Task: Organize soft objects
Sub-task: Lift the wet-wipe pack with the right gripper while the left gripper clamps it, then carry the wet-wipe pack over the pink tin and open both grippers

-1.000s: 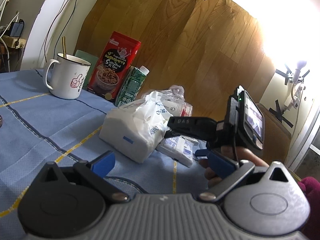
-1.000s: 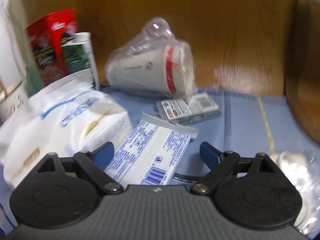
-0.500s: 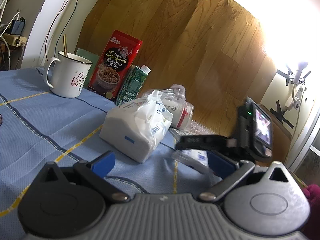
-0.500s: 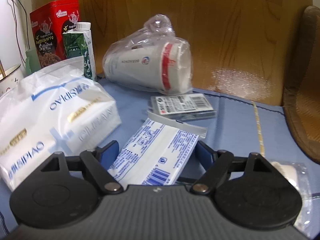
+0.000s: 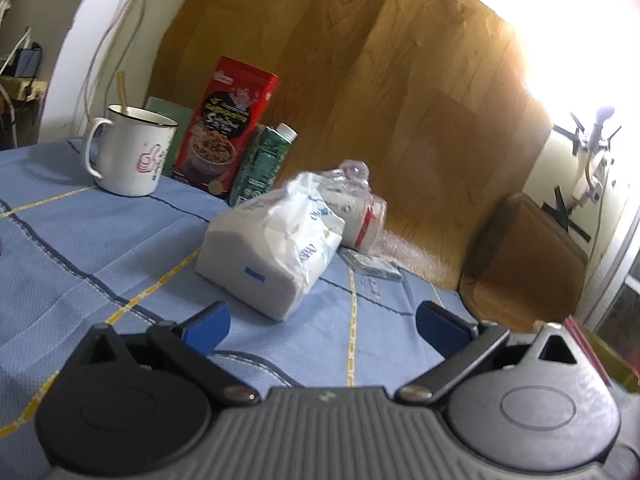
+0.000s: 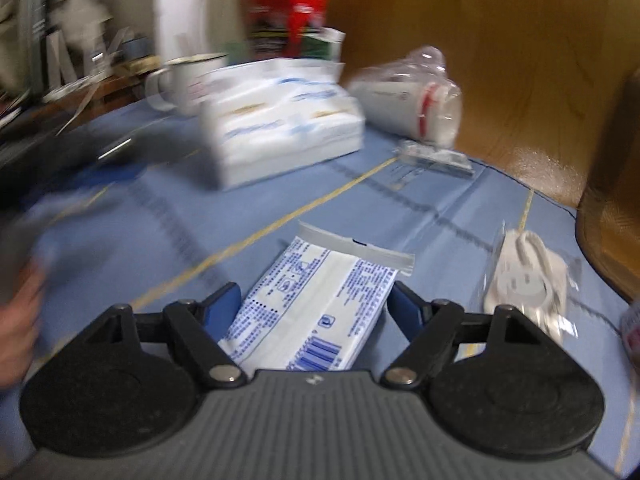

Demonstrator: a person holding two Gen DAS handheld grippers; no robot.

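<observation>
My right gripper point(image 6: 316, 306) is shut on a flat white packet with blue print point(image 6: 320, 300), its blue pads pressing the packet's two long sides. The packet is held over the blue tablecloth point(image 6: 248, 208). My left gripper point(image 5: 324, 324) stands open above the cloth, nothing between its fingers. A soft white tissue pack point(image 5: 276, 248) lies just beyond it, also seen in the right wrist view point(image 6: 280, 120). Behind it lies a clear bag of paper cups point(image 5: 360, 212) point(image 6: 412, 104). The right gripper is out of the left wrist view.
A small flat packet point(image 6: 436, 156) lies by the cups. A white item in clear wrap point(image 6: 528, 280) lies right of my right gripper. At the back stand a white mug point(image 5: 128, 152), a red box point(image 5: 228, 132) and a green carton point(image 5: 262, 168). A brown chair point(image 5: 520, 260) borders the right edge.
The right gripper closed on the blue-print packet, then swung away with it, back from the tissue pack and cups. It has left the left wrist view. The left gripper stayed put.
</observation>
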